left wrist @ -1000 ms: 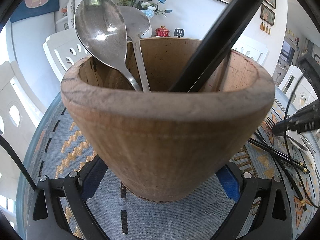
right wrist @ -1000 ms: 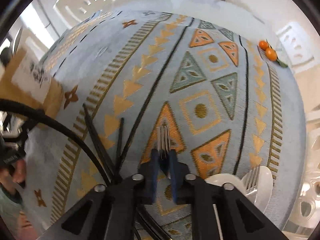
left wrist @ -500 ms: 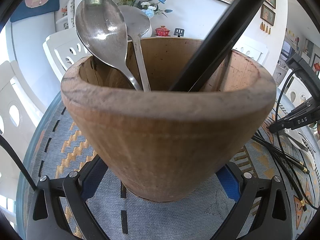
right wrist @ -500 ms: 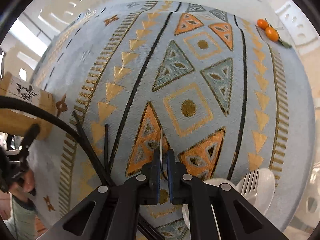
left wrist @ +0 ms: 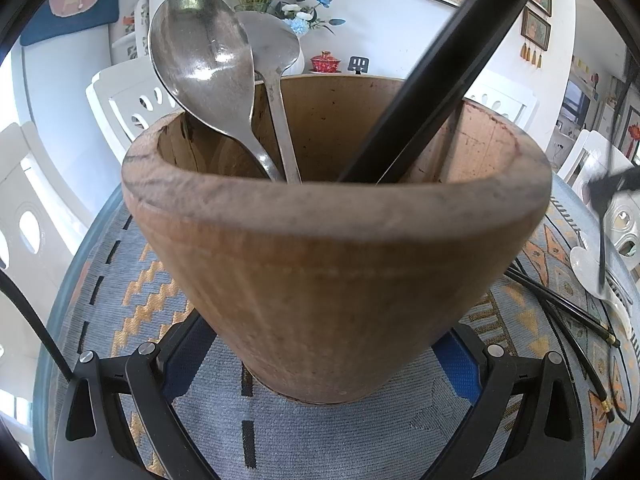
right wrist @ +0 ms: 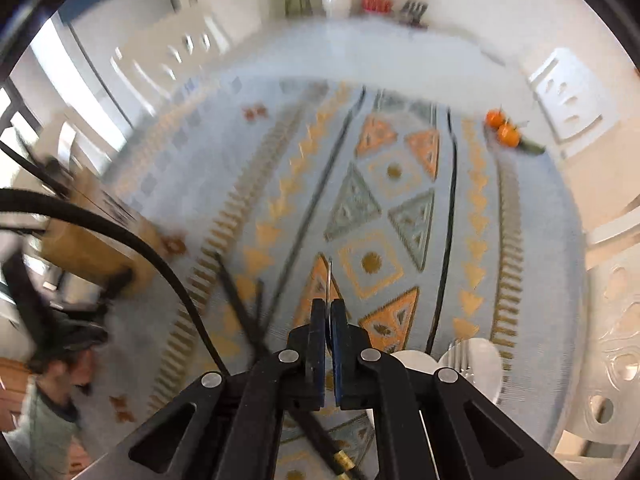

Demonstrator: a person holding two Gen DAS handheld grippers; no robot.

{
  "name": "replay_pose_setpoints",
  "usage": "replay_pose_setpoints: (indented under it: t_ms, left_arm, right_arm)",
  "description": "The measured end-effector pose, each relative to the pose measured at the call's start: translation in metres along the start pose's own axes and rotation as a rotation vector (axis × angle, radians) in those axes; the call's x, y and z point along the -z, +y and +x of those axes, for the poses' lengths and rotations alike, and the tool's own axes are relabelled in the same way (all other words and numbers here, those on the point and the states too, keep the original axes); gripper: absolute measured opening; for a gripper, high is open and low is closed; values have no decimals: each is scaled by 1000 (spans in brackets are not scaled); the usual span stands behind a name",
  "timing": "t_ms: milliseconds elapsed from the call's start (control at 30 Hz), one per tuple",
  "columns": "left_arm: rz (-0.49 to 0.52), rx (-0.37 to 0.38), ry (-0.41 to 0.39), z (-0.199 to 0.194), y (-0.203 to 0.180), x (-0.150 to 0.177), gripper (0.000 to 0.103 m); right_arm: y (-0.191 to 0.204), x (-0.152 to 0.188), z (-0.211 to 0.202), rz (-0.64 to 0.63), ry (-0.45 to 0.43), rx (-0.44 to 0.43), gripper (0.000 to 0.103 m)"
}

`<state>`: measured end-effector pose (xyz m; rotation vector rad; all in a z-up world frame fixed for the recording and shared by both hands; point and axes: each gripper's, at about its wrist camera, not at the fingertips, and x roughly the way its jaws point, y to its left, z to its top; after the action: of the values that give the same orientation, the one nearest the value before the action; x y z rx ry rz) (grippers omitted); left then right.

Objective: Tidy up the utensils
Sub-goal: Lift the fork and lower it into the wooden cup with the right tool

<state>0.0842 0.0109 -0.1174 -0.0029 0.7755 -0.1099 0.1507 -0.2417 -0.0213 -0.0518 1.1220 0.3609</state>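
2 spoons (left wrist: pixel 208 76) inside wooden holder (left wrist: pixel 332 272).

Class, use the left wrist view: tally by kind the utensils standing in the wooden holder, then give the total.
In the wooden holder:
Metal spoons: 2
Black chopsticks: 2, as far as the split at their lower ends shows
Total: 4

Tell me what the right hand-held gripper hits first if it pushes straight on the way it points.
Probably the patterned tablecloth: the right hand-held gripper, shut on a thin metal utensil, aims down at bare cloth. Depth is unclear.
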Motion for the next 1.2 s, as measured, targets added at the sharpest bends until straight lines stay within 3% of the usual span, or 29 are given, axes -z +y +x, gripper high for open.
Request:
replay_pose_setpoints:
  t_ms: [300, 567, 767, 933, 1200]
  left_arm:
    - [1, -1, 0, 1, 0, 1, 101]
    - [1, -2, 0, 1, -1, 1, 101]
    - [3, -6, -1, 1, -1, 1, 101]
    - [3, -5, -1, 2, -2, 1, 101]
    - [0, -1, 1, 2, -2, 2, 101]
  right_arm:
    - [29, -34, -74, 65, -309, -139, 1]
    - [68, -76, -117, 91, -490, -304, 1]
    - [105, -81, -156, 35, -622, -448, 1]
    - [134, -80, -160, 5, -636, -541, 1]
    - [160, -79, -127, -15, -539, -584, 1]
